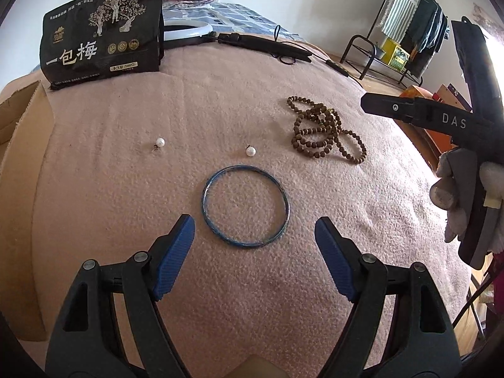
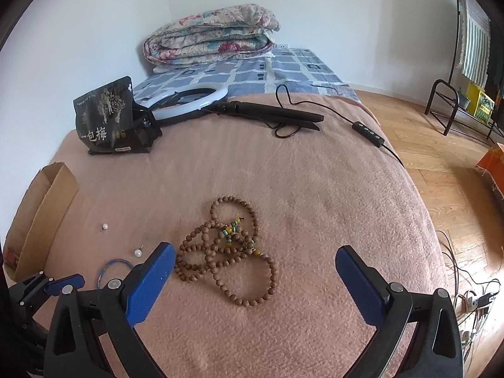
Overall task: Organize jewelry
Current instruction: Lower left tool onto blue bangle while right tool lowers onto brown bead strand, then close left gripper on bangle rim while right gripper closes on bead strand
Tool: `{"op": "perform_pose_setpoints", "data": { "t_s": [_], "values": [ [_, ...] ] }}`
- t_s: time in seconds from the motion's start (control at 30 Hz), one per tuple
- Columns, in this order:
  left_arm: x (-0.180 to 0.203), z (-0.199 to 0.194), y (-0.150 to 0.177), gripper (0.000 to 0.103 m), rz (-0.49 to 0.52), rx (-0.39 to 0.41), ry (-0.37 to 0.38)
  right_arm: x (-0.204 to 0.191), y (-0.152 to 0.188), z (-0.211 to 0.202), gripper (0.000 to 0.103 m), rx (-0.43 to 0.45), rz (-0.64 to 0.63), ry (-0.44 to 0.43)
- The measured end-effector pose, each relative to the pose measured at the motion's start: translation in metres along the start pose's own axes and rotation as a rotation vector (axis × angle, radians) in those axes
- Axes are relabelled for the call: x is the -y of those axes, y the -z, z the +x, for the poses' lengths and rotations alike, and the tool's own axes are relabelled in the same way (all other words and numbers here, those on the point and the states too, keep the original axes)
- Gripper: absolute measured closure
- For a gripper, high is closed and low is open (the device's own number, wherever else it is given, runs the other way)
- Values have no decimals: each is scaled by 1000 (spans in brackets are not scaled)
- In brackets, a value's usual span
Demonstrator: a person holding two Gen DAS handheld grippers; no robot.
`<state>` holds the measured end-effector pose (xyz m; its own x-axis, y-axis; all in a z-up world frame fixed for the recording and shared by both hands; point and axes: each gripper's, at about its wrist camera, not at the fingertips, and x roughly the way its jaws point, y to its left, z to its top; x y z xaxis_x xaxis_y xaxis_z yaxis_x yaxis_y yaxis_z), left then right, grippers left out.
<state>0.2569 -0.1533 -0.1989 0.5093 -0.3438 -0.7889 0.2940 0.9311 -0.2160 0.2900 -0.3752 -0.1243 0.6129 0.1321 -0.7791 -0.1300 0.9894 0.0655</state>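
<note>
Pink blanket (image 2: 283,173) covers a bed by white walls; both grippers' jaws gape empty

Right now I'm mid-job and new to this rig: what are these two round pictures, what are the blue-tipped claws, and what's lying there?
Each picture comes from a camera on a hand-held gripper, looking along its two blue fingers. No robot: a person carries one in each hand. The left gripper stands open above the blue bangle, holding nothing. The right gripper is also open and empty, over the wooden bead strand; a gloved hand carries it. On the pink blanket also lie two pearl earrings, with a black snack bag and a ring light further back.
</note>
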Motion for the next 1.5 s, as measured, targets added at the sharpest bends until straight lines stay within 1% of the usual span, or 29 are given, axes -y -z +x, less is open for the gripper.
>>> {"op": "perform_pose_setpoints", "data": {
  "t_s": [0.1, 0.47, 0.63, 0.8, 0.87, 0.97, 1.03, 1.1, 1.13, 1.17, 1.23, 1.37, 1.4, 1.5],
  "values": [
    [3, 9, 0, 22, 8, -1, -9, -2, 0, 9, 0, -11, -4, -4],
    [10, 27, 1, 22, 57, 28, -127, -9, -2, 35, 0, -34, -36, 5],
    [7, 27, 1, 22, 45, 34, -126, -18, -3, 48, 0, -56, -72, 5],
    [4, 28, 0, 22, 40, 34, -115, -23, -3, 65, 0, -114, -93, -3],
    [3, 28, -1, 29, 33, 36, -115, -24, -2, 71, 1, -135, -101, -6],
    [2, 27, -1, 30, 22, 36, -111, -25, 0, 77, 9, -162, -99, -25],
    [3, 27, 0, 31, 25, 38, -112, -26, 1, 80, 21, -179, -100, -23],
    [3, 27, 0, 31, 24, 39, -110, -28, 3, 81, 27, -186, -112, -22],
    [2, 26, 0, 31, 22, 40, -107, -29, 3, 81, 36, -181, -121, -24],
    [2, 26, 0, 31, 21, 41, -105, -30, 3, 80, 43, -180, -124, -27],
    [1, 25, 0, 31, 17, 43, -100, -29, 3, 78, 64, -179, -120, -31],
    [1, 23, 0, 31, 12, 46, -93, -26, 4, 74, 82, -172, -107, -43],
    [1, 22, 0, 31, 11, 47, -91, -26, 3, 73, 88, -170, -110, -40],
    [0, 19, 0, 31, 4, 50, -84, -27, 2, 68, 90, -153, -114, -28]
  ]
}}
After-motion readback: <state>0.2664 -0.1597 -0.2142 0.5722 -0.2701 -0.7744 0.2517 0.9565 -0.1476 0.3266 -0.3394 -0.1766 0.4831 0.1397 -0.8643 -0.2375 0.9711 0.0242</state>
